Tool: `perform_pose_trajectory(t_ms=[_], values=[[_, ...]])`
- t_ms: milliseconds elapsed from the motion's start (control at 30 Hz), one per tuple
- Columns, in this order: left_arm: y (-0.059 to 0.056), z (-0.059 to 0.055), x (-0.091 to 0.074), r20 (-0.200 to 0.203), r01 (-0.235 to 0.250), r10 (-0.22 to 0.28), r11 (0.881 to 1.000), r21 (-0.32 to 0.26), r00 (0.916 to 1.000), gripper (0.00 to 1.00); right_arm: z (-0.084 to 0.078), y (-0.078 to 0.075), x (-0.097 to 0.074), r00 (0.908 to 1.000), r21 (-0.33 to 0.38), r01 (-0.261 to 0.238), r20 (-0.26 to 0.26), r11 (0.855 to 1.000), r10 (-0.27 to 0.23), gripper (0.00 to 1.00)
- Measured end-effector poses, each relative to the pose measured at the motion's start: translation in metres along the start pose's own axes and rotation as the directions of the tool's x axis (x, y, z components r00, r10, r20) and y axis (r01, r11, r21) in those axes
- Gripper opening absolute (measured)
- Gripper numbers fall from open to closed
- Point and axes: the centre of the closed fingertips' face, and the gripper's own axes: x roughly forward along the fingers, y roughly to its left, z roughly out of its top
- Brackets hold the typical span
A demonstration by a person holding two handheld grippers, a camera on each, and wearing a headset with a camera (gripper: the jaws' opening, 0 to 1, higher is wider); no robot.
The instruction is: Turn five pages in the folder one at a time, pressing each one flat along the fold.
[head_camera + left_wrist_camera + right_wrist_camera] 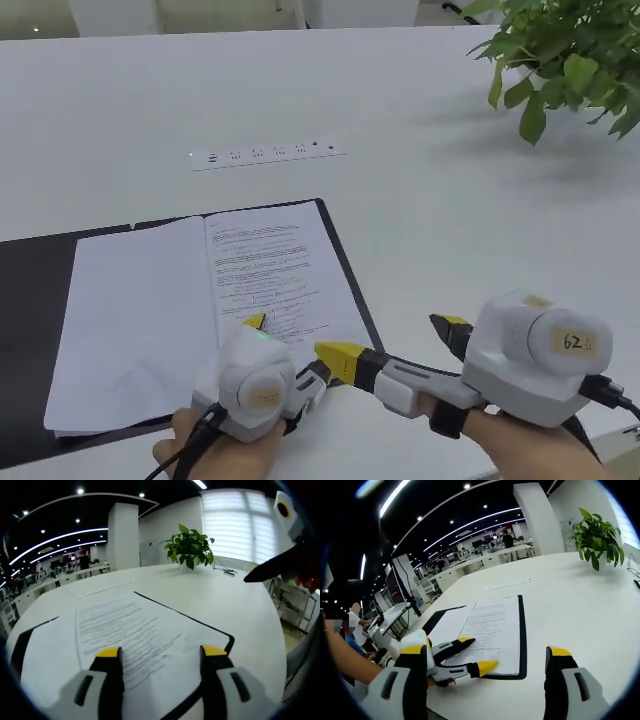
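Observation:
An open black folder [345,262] lies on the white table, with a blank left page [135,320] and a printed right page [265,265]. My left gripper [288,350] hovers low over the near end of the printed page [130,625], its yellow-tipped jaws open with nothing between them [161,652]. My right gripper [395,338] is just right of the folder's near right corner, wide open and empty [485,652], above bare table. The folder [521,640] lies ahead of it, and the left gripper [475,654] crosses in from the left.
A potted plant [560,60] stands at the far right of the table. A flush socket strip [265,155] sits beyond the folder. The table's near edge runs under my hands. An open office with desks and people lies behind.

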Motion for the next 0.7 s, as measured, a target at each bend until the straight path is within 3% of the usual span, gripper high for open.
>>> perform_pose_trajectory(t_ms=[200, 467, 567, 700], values=[[-0.008, -0.001, 0.001, 0.009, 0.022, -0.022, 1.0, -0.013, 0.9997, 0.48, -0.005, 0.004, 0.002, 0.9999, 0.008, -0.009, -0.013, 1.0, 0.009, 0.98], [-0.001, -0.001, 0.001, 0.009, -0.001, 0.001, 1.0, -0.023, 1.0, 0.41, -0.012, 0.007, 0.004, 0.9995, 0.011, -0.014, -0.029, 1.0, 0.014, 0.98], [0.006, 0.0, 0.003, 0.01, -0.024, 0.024, 0.999, -0.041, 0.9997, 0.34, -0.013, 0.008, 0.004, 0.9994, 0.016, -0.016, -0.03, 1.0, 0.017, 0.98], [0.007, -0.001, 0.003, 0.005, -0.021, 0.022, 0.999, -0.049, 0.9998, 0.3, -0.015, 0.01, 0.005, 0.9991, 0.013, -0.021, -0.036, 1.0, 0.021, 0.98]])
